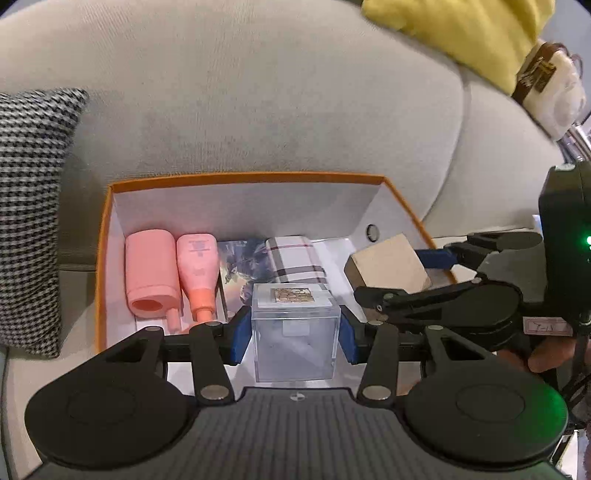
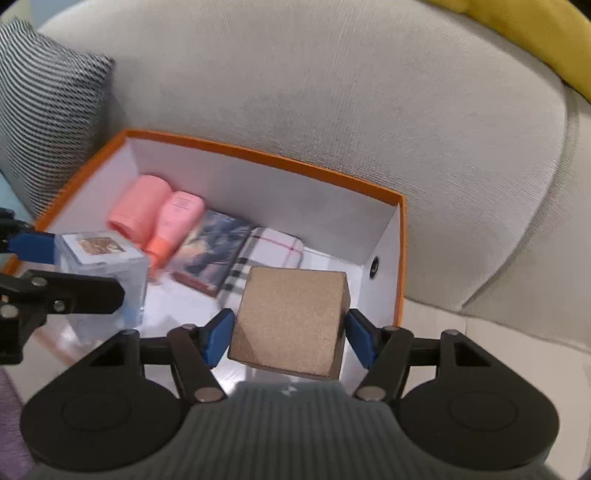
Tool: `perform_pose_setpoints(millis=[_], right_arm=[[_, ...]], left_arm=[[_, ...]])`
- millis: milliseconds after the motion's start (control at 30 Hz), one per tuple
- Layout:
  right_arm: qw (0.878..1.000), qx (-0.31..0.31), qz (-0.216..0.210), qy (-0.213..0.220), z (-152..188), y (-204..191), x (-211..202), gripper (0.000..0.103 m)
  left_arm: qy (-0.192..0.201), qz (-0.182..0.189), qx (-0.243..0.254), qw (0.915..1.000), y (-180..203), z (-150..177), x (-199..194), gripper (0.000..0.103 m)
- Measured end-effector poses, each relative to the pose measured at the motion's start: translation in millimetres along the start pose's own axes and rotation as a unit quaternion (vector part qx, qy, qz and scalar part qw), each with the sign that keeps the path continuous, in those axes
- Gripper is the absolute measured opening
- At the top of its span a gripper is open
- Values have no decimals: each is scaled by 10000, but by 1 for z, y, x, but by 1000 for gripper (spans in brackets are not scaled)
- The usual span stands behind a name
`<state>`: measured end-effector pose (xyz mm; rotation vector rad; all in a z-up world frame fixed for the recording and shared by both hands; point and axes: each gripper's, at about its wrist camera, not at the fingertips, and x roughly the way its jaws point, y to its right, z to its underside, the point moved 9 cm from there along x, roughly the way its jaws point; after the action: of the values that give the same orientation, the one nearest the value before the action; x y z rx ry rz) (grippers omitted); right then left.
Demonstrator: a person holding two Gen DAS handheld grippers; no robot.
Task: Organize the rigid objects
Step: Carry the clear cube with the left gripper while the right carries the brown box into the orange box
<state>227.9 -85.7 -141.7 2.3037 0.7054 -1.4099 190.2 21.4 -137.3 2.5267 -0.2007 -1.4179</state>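
Observation:
My left gripper (image 1: 294, 334) is shut on a clear plastic cube (image 1: 295, 330) with a small picture on its lid, held over the near side of an orange-rimmed box (image 1: 255, 178). My right gripper (image 2: 288, 334) is shut on a tan cork block (image 2: 291, 321), hanging above the box's right part. In the left wrist view the cork block (image 1: 388, 264) shows at the right with the right gripper (image 1: 402, 275) around it. In the right wrist view the clear cube (image 2: 103, 273) sits at the left. Inside the box lie a pink cup (image 1: 149, 271), a pink bottle (image 1: 197, 266), a printed card box (image 1: 238, 266) and a plaid case (image 1: 295, 264).
The box (image 2: 266, 155) rests on a grey sofa (image 1: 258, 103). A houndstooth cushion (image 1: 31, 206) stands at the left, a yellow cushion (image 1: 461, 29) at the upper right with a white furry bag (image 1: 546, 88) beside it. A hand (image 1: 546, 358) holds the right gripper.

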Motion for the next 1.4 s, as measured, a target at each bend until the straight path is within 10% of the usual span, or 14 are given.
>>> perform_pose_setpoints(millis=[867,1100,1400], right_arm=[[9916,-1117,648,-22,-40,16,75,66],[9860,-1664,59,-106,-24,15,51,44],[9587,-2778,515,-310,-4,11,66,26]], left_arm=[[-274,39,-186,9994,-19,-22,48,54],[-304,63,-167,9994,-17,-19,47,55],[-362,94,-91,9993,-5,-13,45,54]])
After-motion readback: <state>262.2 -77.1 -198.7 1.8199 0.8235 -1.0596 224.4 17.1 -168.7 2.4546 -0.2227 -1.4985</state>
